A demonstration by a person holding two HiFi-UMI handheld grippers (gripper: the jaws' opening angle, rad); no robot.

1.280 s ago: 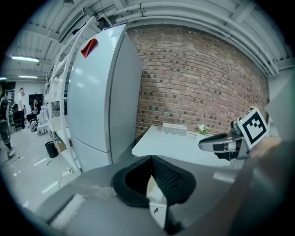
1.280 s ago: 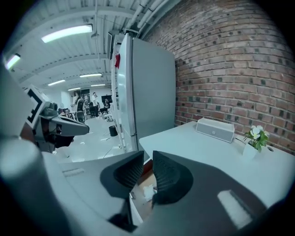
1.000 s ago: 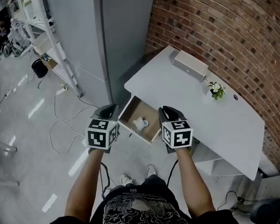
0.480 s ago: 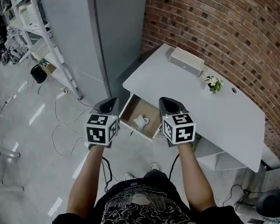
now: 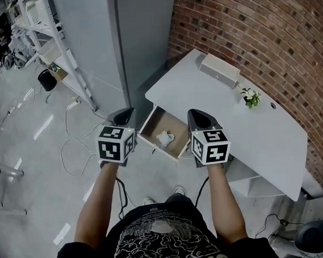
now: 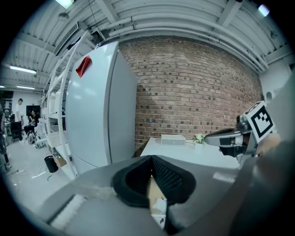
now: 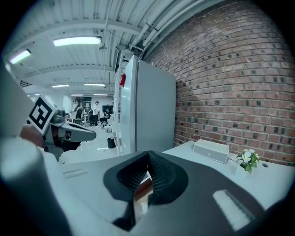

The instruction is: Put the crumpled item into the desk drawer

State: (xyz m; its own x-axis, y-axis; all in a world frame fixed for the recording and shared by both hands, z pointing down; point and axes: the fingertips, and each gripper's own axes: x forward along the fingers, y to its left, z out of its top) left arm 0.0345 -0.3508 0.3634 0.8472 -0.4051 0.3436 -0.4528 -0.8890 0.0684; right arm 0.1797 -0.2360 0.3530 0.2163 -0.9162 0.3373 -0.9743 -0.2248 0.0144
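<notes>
The desk drawer (image 5: 154, 122) stands pulled open below the white desk (image 5: 243, 131). A crumpled white item (image 5: 165, 137) lies inside it, and a little of the item (image 6: 159, 205) shows under the jaws in the left gripper view. My left gripper (image 5: 125, 112) hovers just left of the drawer, my right gripper (image 5: 195, 114) just right of it, both above the drawer's level. In their own views the left gripper (image 6: 150, 159) and right gripper (image 7: 147, 156) are shut, pads meeting at the tips with nothing between them.
A tall grey cabinet (image 5: 118, 41) stands left of the desk against the brick wall. On the desk are a white box (image 5: 219, 70) and a small potted plant (image 5: 251, 98). Cables (image 5: 75, 153) trail on the floor, with shelving (image 5: 47, 40) farther left.
Both grippers have drifted slightly upward in the head view and the right one a little to the right. The drawer stays open with the item in it.
</notes>
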